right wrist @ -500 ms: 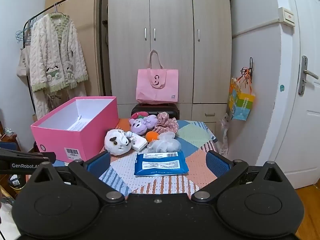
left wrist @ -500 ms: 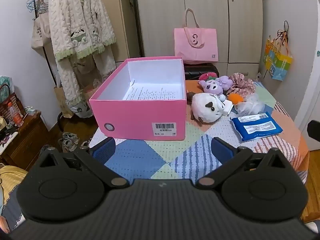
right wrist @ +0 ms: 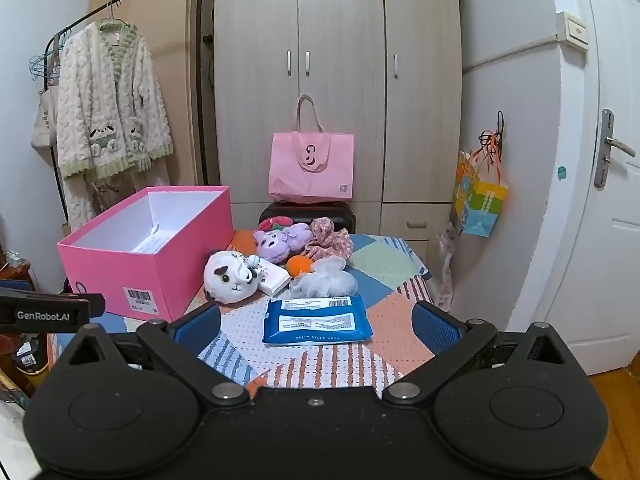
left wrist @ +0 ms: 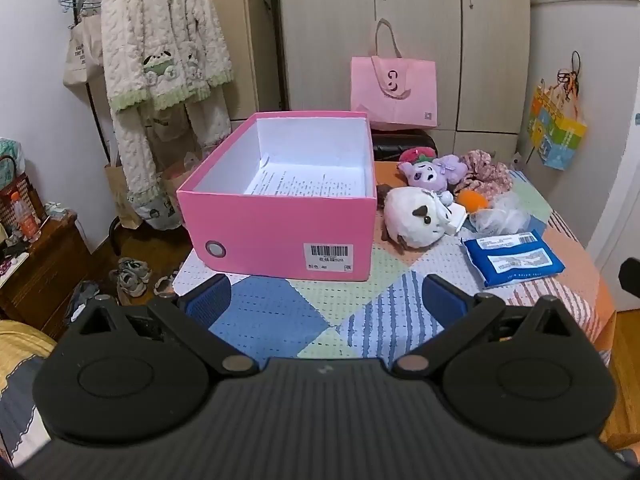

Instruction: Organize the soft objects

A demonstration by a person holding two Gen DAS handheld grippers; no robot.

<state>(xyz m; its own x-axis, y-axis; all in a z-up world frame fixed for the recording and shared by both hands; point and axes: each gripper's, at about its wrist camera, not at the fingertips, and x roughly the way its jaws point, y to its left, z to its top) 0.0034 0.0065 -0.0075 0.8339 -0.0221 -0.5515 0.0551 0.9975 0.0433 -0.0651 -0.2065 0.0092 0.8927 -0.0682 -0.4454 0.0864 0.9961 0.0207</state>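
An open pink box (left wrist: 280, 232) (right wrist: 132, 264) with a printed sheet inside stands on the quilted table (left wrist: 280, 320). To its right lie a white plush (left wrist: 416, 216) (right wrist: 228, 276), a purple plush (left wrist: 428, 172) (right wrist: 276, 244), a red plush (left wrist: 416, 155), an orange ball (right wrist: 299, 265), a white mesh puff (right wrist: 324, 280), floral cloth (right wrist: 328, 240) and a blue wipes pack (left wrist: 512, 258) (right wrist: 316, 320). My left gripper (left wrist: 326, 300) hovers open in front of the box. My right gripper (right wrist: 316, 326) stands open just short of the wipes pack. Neither holds anything.
A pink tote bag (right wrist: 312, 166) sits on a dark case behind the table, before a wardrobe. A clothes rack with a fluffy robe (left wrist: 160, 40) stands at left, shoes (left wrist: 132, 276) on the floor, a door (right wrist: 608, 200) at right. The left gripper's side (right wrist: 44, 314) shows at left.
Both views sit slightly nearer the table than half a second ago; the objects have not moved and both grippers stay open.
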